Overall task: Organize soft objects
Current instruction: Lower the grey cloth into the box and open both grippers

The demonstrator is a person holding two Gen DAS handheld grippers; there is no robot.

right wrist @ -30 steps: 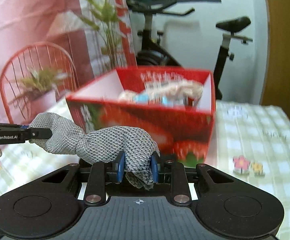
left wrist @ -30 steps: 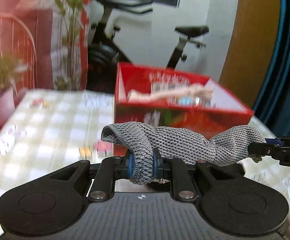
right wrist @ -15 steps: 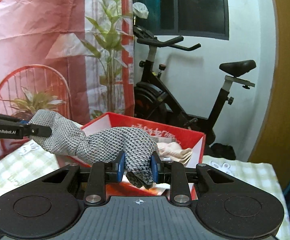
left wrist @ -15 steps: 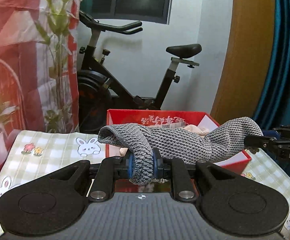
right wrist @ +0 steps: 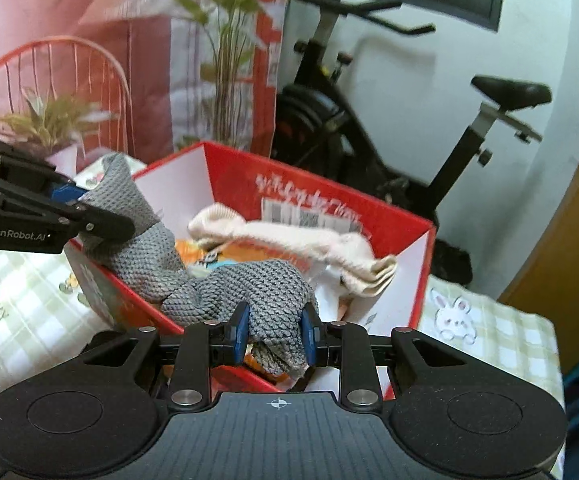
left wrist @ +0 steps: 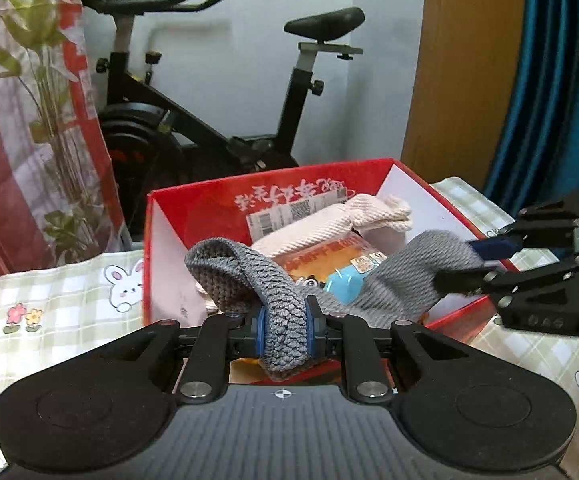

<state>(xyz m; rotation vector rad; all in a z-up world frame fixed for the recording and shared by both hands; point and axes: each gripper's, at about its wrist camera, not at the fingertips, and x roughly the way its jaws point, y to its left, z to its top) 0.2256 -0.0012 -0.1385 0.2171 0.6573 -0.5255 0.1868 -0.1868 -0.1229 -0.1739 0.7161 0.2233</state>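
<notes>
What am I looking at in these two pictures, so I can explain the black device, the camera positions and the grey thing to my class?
No robot here: a person holds a hand-held two-finger gripper in each hand, each with a wide-angle camera looking forward along its fingers.

In the left-hand camera's picture, the left gripper is at the bottom, shut on one end of a grey knitted cloth. The right gripper comes in from the right, clamping the other end.

The right-hand camera shows the same scene mirrored: the right gripper below, the left gripper at the left edge.

The cloth hangs stretched between them over an open red box, which stands on a checked tablecloth printed with rabbits. A cream knitted cloth and an orange packet already lie in the box.
</notes>
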